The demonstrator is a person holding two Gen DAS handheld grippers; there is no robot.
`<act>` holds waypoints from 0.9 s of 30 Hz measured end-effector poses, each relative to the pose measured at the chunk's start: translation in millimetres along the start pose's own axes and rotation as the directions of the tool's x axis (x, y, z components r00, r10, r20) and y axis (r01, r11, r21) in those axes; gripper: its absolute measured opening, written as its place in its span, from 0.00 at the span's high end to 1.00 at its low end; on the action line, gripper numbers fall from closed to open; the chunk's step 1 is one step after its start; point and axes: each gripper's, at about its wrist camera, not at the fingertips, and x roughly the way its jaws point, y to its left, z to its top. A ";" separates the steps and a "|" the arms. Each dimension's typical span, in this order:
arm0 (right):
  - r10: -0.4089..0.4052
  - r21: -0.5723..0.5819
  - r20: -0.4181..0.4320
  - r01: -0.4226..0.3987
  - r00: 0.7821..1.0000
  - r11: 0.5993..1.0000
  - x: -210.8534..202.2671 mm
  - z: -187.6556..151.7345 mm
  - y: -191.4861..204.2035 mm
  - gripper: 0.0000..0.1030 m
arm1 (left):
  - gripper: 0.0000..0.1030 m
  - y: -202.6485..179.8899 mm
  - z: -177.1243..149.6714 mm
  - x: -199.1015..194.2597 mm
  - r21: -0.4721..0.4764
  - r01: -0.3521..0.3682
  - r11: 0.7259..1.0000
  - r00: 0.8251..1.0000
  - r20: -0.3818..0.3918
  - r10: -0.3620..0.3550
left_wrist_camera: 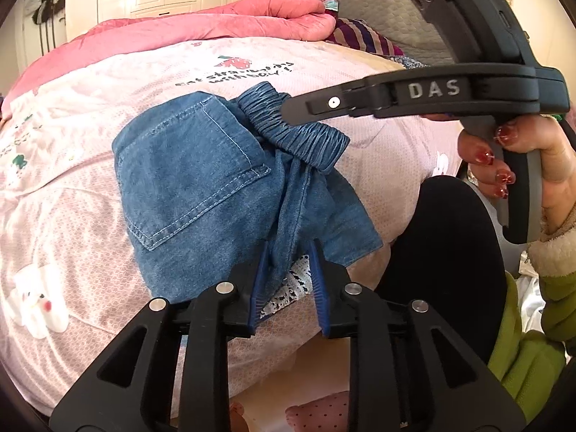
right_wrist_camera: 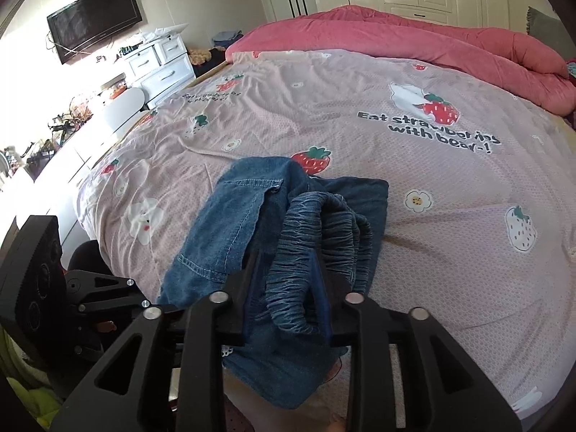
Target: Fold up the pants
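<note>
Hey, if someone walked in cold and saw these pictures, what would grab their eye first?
Probably the bunched blue denim pants lying on the pink strawberry-print bedsheet, near its front edge. The right tongs have the gathered elastic waistband between them, while the left tongs straddle a fold of denim at the edge nearest that camera. Behind, a rumpled pink quilt lies across the far side of the bed.

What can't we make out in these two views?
- Right wrist: whether the right gripper pinches the waistband; bunched elastic covers its pads.
- Both views: the pants' lower layers, covered by the top denim.
- Left wrist: the white lace item, mostly behind the pants and the left gripper.
</note>
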 end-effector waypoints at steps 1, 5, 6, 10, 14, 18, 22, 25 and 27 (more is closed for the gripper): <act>-0.001 0.004 0.007 0.001 1.000 1.000 -2.9 1.2 -0.4 0.64 | 0.77 -0.3 0.0 -1.8 0.001 -0.002 1.000 1.000 0.004 0.002; -0.014 -0.002 0.015 0.014 1.000 1.000 -9.9 6.1 1.5 0.62 | 0.75 1.4 1.6 -7.5 -0.002 0.000 1.000 1.000 0.012 0.000; -0.015 -0.002 0.017 0.015 1.000 1.000 -11.2 6.8 1.7 0.61 | 0.75 2.1 1.4 -8.9 -0.002 0.001 1.000 1.000 0.013 -0.001; -0.016 -0.002 0.038 0.016 0.999 1.000 -17.4 9.8 3.4 0.53 | 0.71 5.9 4.0 -15.6 -0.007 -0.001 1.000 1.000 0.020 0.001; -0.015 -0.005 0.046 0.015 0.999 1.000 -19.0 11.3 4.3 0.48 | 0.71 8.9 6.1 -22.7 -0.015 -0.011 1.000 0.999 0.033 0.012; -0.013 0.009 0.054 0.013 0.998 1.000 -18.1 10.8 2.1 0.42 | 0.66 11.8 9.7 -32.1 -0.021 -0.030 0.999 0.998 0.050 0.031; -0.016 0.018 0.061 0.015 0.998 1.000 -17.9 9.6 -1.8 0.37 | 0.60 14.8 14.2 -38.2 -0.030 -0.050 0.998 0.997 0.065 0.051; -0.021 0.033 0.065 0.019 0.998 0.999 -16.9 8.7 -6.6 0.31 | 0.52 21.8 17.1 -40.9 -0.047 -0.068 0.997 0.995 0.070 0.072; -0.021 0.044 0.065 0.018 0.998 0.999 -14.9 7.5 -10.1 0.28 | 0.45 27.7 19.3 -42.0 -0.061 -0.081 0.995 0.994 0.075 0.086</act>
